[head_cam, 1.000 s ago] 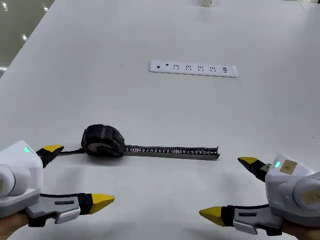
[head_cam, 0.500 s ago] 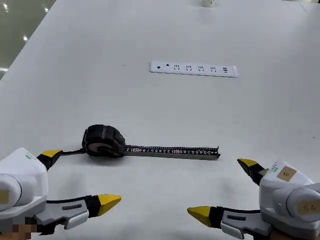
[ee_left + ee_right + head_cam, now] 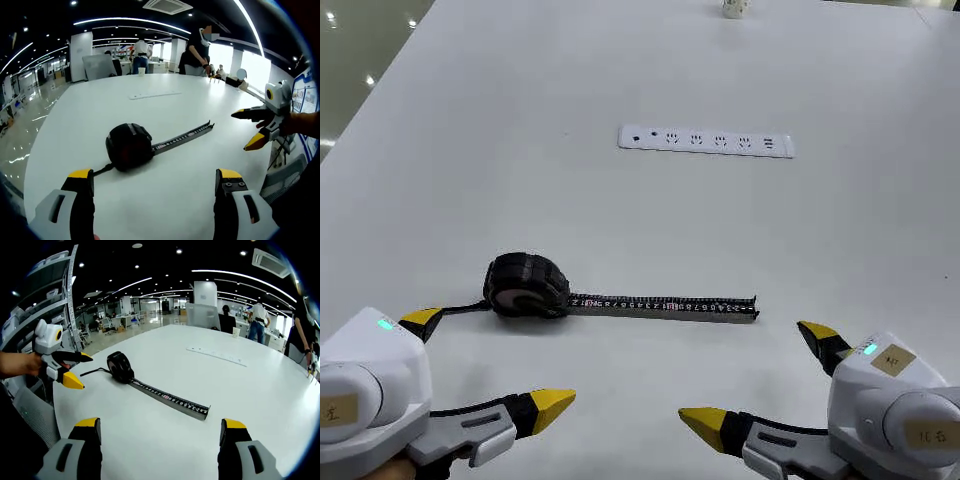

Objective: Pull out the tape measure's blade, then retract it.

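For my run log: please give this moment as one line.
left gripper open | right gripper open | tape measure on table | blade out, untouched

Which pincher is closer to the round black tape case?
The left gripper; the case sits just ahead of it. The right gripper is by the end of the blade.

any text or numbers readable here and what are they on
Nothing reads clearly.
blade of the tape measure: scale numbers, too small to read.
tan sticker on the left gripper: handwritten mark, blurred.
two tan stickers on the right gripper: marks too small.
power strip: no text visible.
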A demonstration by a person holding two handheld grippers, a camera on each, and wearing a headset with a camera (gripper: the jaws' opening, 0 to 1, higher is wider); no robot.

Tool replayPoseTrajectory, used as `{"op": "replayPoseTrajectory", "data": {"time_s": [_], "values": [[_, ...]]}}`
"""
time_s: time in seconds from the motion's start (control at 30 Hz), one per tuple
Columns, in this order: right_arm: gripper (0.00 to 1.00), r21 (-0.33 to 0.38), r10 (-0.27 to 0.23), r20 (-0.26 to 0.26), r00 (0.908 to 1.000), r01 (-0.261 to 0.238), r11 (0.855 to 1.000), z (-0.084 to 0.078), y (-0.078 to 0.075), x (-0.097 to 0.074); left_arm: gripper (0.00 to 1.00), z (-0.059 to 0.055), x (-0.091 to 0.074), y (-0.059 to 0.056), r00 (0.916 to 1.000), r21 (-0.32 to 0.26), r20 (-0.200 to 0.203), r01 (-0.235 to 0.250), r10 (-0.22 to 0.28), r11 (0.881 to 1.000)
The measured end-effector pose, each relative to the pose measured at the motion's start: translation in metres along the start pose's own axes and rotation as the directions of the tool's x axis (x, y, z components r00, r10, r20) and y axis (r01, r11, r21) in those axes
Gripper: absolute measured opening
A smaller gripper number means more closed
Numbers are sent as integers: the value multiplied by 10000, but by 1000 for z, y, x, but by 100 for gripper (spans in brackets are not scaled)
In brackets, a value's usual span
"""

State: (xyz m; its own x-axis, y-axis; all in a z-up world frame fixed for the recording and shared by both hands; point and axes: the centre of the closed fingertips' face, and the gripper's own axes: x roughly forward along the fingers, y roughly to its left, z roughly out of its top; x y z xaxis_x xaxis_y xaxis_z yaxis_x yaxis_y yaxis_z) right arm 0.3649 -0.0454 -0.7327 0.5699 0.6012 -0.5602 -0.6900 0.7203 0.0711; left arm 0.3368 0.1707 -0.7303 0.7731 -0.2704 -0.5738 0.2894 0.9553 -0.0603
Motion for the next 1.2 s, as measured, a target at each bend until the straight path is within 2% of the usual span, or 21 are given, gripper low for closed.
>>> {"op": "replayPoseTrajectory", "data": {"time_s": [0.2,0.57,0.8,1.2], "values": [[99,208,-142,175,9997,138,9997,8,2,-3,99,-1,-3,2,9996,-191,102,-280,282,9994],[99,502,-341,60,9994,337,9982,5,6,-7,99,2,-4,-4,9976,-385,66,-681,684,9969],[99,657,-422,-6,9991,421,9970,3,8,-10,99,2,-5,-8,9978,-498,70,-654,658,9966],[99,698,-494,-42,9988,496,9963,4,10,-10,99,1,-12,-9,9960,-669,120,-874,883,9939]]}}
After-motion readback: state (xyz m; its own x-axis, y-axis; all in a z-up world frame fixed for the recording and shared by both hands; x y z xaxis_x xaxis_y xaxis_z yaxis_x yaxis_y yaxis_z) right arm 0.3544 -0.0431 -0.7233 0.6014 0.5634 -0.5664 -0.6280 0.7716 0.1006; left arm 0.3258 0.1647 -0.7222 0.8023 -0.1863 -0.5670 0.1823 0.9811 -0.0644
